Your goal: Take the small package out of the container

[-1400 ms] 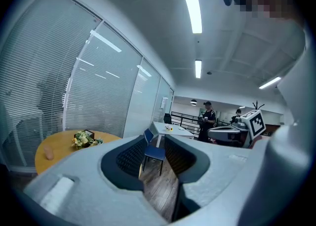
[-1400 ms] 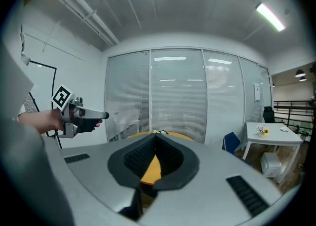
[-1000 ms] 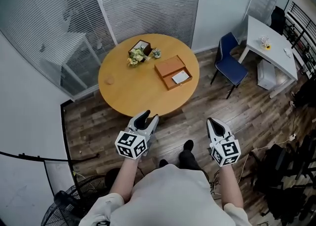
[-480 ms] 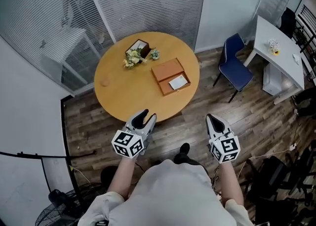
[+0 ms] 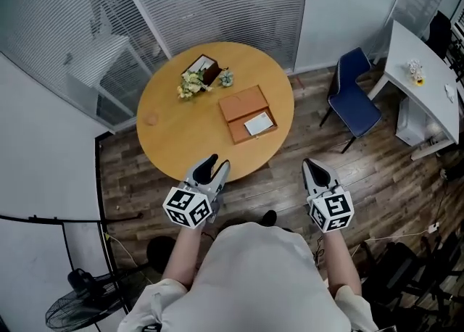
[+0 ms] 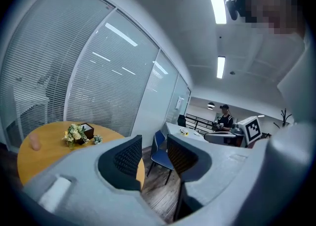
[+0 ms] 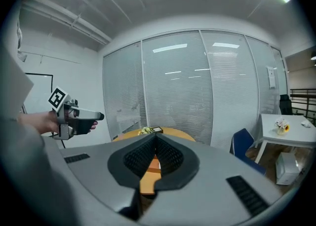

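An open orange-brown container [image 5: 247, 113] lies on the round wooden table [image 5: 174, 127], right of its middle. The small white package [image 5: 259, 124] rests in the container's near half. Both grippers hover at the table's near side, well short of the container. My left gripper [image 5: 211, 167] is open with nothing between its jaws; its tips reach just over the table's near edge. In the left gripper view the left gripper [image 6: 154, 143] shows a clear gap. My right gripper [image 5: 317, 172] is over the floor, right of the table. In the right gripper view the right gripper [image 7: 156, 138] has its tips together, empty.
A flower arrangement [image 5: 191, 85] and a dark box [image 5: 210, 69] stand at the table's far side. A blue chair [image 5: 357, 95] and a white desk [image 5: 424, 84] are at the right, a floor fan [image 5: 80, 309] at the near left. Blinds-covered glass walls run behind. A person [image 6: 225, 119] stands far off.
The person has stepped closer, so the table's near edge now lies under the left gripper's tips. Both grippers keep the same jaw positions.
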`<state>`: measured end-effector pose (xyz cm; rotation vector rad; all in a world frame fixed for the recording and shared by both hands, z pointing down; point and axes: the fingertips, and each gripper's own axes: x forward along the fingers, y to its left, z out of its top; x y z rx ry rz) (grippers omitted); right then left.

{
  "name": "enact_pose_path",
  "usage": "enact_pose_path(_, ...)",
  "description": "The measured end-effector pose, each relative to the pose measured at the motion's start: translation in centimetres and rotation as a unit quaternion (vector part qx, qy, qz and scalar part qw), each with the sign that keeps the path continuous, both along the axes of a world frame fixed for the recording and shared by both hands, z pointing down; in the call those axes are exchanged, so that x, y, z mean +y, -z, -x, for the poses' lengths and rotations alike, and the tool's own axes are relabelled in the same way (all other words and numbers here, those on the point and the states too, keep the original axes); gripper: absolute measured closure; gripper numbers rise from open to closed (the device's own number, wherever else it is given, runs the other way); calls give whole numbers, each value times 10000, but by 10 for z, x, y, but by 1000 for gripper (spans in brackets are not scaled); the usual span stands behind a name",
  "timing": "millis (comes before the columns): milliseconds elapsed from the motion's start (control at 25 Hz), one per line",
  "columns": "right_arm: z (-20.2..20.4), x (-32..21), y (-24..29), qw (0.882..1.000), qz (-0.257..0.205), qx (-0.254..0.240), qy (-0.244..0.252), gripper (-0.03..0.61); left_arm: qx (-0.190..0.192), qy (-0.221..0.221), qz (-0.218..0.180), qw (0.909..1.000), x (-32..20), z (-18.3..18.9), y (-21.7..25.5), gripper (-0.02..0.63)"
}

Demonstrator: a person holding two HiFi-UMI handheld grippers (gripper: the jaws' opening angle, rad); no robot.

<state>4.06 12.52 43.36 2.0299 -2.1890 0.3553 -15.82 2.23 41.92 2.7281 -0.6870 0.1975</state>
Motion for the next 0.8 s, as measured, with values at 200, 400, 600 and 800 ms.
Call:
enact_pose_path(200, -24, -15, -17, 9997, 138, -140, 112, 575, -134, 145, 142, 9997, -7, -19, -13, 456)
enact_pose_path(400, -32, -37, -30, 9991, 255, -287, 174, 575, -234, 241, 264, 9991, -25, -27, -23, 456)
enact_pose_path(600, -42, -67, -48, 9980, 416, -461, 138, 575, -226, 194, 212, 9993, -54, -38, -27, 456)
enact_pose_path(800, -55, -101, -51, 9980, 502, -374, 62, 575, -275, 64, 265, 9992, -94, -50, -38, 456)
